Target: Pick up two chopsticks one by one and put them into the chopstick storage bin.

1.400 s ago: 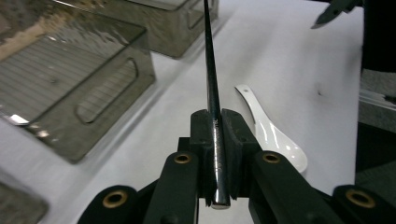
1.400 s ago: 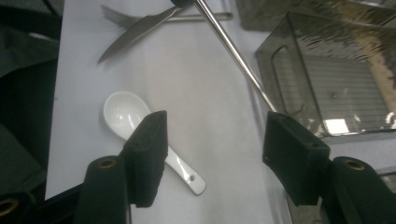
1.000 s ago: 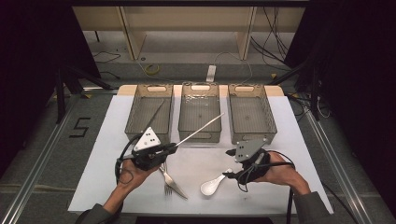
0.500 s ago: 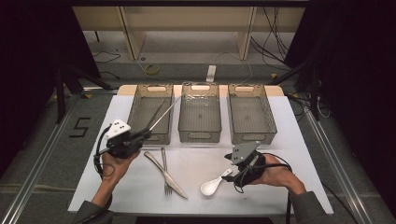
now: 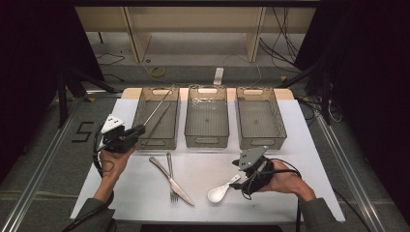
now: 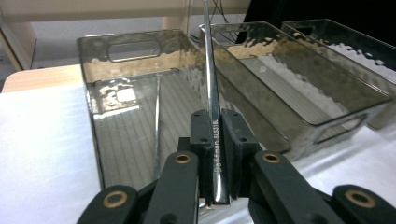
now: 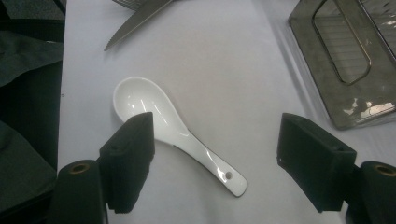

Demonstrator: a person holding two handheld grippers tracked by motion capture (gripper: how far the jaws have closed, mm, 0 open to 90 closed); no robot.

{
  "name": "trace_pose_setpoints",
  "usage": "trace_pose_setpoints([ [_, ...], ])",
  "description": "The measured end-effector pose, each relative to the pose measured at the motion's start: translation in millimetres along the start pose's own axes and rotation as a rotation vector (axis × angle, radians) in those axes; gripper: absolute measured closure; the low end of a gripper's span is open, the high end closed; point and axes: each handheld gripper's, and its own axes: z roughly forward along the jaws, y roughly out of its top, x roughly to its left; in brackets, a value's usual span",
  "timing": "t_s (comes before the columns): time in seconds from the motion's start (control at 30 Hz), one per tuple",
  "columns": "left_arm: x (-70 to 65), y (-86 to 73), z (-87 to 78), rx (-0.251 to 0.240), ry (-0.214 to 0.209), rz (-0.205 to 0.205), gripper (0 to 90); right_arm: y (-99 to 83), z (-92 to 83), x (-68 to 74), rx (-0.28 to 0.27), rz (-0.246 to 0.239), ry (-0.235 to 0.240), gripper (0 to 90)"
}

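3 clear bins stand in a row at the far side of the white worktop [image 5: 290,125]: left bin [image 5: 145,126], middle bin [image 5: 207,118], right bin [image 5: 259,118].

We note the left tongs [image 5: 138,130] at the near left corner of the left bin, pinching a thin metal rod [image 5: 158,107]; the rod slants up and away over that bin. In the left gripper view the pads are pressed on the rod's stamped end [image 6: 215,154], and a 2nd thin rod [image 6: 157,126] lies inside the left bin [image 6: 135,93].

We note the right tongs [image 5: 240,180] low over the worktop at its near right, spread wide; they have just been opening. A white spoon [image 5: 220,191] lies flat on the worktop; in the right gripper view its handle [image 7: 205,158] lies between the pads, and whether the left pad touches it we cannot tell.

1 knife [image 5: 170,180] and 1 fork [image 5: 171,176] lie crossed on the worktop, near centre, left of the spoon.
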Motion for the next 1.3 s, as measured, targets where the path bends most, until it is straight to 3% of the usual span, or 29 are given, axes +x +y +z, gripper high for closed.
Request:
trace_pose_setpoints([
  [0.57, 23.4, -0.6, 18.0, 0.046, 0.052, -0.056, 83.1, 0.0, 1.5, 0.6, 0.015, -0.005, 0.006, 28.3],
  [0.73, 25.8, -0.9, 26.3, 0.081, 0.087, -0.050, 83.1, -0.1, 1.9, 0.8, 0.021, -0.003, 0.005, 28.3],
  [0.97, 29.5, -1.8, 32.0, 0.115, 0.109, -0.072, 82.7, -0.8, 1.8, 0.8, 0.020, -0.003, 0.002, 28.4],
  [1.13, 29.3, -3.0, 35.4, 0.114, 0.141, -0.074, 81.9, -0.6, 1.9, 1.4, 0.023, -0.006, 0.003, 28.4],
  [1.17, 29.8, -1.9, 34.8, 0.110, 0.142, -0.079, 77.6, -0.6, 1.6, 1.3, 0.022, -0.008, 0.004, 28.4],
  [1.23, 30.9, -0.7, 34.2, 0.098, 0.150, -0.095, 60.8, -0.6, 0.9, 1.6, 0.018, -0.008, 0.003, 28.4],
  [1.3, 32.0, -0.8, 33.2, 0.077, 0.161, -0.110, 53.3, -0.8, 0.3, 1.5, 0.016, -0.008, 0.002, 28.4],
])
